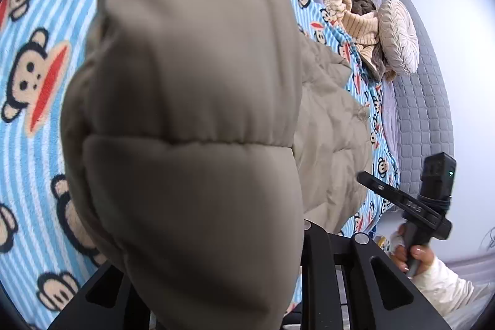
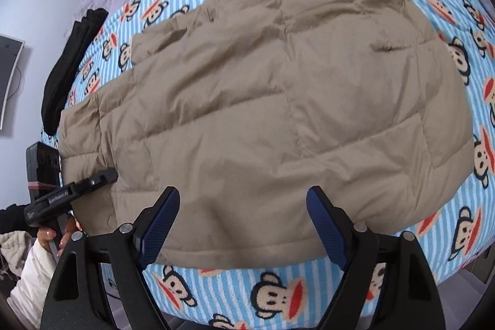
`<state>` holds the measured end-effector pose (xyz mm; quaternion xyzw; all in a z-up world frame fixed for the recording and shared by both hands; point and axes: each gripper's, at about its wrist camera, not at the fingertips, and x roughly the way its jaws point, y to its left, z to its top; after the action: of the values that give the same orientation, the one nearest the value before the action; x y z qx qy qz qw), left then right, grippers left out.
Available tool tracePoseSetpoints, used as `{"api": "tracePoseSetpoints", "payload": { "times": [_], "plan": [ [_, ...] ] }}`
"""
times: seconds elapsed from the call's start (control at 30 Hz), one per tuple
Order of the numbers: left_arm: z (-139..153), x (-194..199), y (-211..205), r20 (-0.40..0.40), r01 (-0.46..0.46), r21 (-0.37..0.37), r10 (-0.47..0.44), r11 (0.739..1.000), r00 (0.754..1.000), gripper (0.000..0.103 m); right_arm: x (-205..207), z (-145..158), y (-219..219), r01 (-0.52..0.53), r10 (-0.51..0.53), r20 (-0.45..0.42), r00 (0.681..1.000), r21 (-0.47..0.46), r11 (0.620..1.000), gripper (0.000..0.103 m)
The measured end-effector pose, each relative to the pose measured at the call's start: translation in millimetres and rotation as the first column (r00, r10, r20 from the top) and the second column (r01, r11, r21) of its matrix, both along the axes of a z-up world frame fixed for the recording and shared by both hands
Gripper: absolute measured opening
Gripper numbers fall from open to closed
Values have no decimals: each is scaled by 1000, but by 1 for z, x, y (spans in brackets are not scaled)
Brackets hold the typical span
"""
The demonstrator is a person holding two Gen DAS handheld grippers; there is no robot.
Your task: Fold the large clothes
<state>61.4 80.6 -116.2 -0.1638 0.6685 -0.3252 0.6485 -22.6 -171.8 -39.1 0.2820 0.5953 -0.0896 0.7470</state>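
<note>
Left wrist view is mostly filled by a puffy beige panel of the quilted jacket, bunched right in front of the lens and rising out from between my left gripper's black arms. I read that as the left jaws pinched on this fold (the pads themselves are buried under fabric, so the contact is a judgement), held so I can carry that edge over the body of the garment.

From the right wrist camera the rest of the jacket lies spread flat on the monkey-print blanket, which gives me a broad, even surface to fold on. My right gripper hovers over the near hem with its blue-padded fingers apart; cloth shows between them, but I can't see either pad pressing on it, so I count it as not gripping yet. It sits there, I think, to take the hem's matching point.

At the bed's far side, a striped tan garment and a round pleated cushion lie well apart from the jacket, and a black garment rests near the blanket's edge.
</note>
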Motion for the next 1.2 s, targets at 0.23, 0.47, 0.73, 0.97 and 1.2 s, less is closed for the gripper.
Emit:
{"api": "tracePoseSetpoints", "payload": {
  "times": [0.23, 0.47, 0.73, 0.97, 1.2],
  "plan": [
    [63, -19, -44, 62, 10, 40, -13, 999, 998, 26, 47, -25, 10, -109, 114, 106, 988, -50, 993, 22],
    [101, -41, -123, 94, 57, 57, -62, 997, 994, 26, 83, -73, 1, -73, 69, 123, 990, 27, 997, 20],
    [114, -47, -224, 115, 165, 95, -176, 982, 978, 27, 82, -101, -21, -39, 19, 115, 993, 173, 984, 14],
    [102, -53, -295, 52, 276, 24, -277, 961, 960, 73, 37, -68, -86, 62, -112, 147, 983, 306, 950, 18],
    [50, -65, -352, -6, 454, -77, -456, 888, 890, 73, -57, -46, -148, 251, -295, 132, 946, 276, 928, 18]
  ]
}}
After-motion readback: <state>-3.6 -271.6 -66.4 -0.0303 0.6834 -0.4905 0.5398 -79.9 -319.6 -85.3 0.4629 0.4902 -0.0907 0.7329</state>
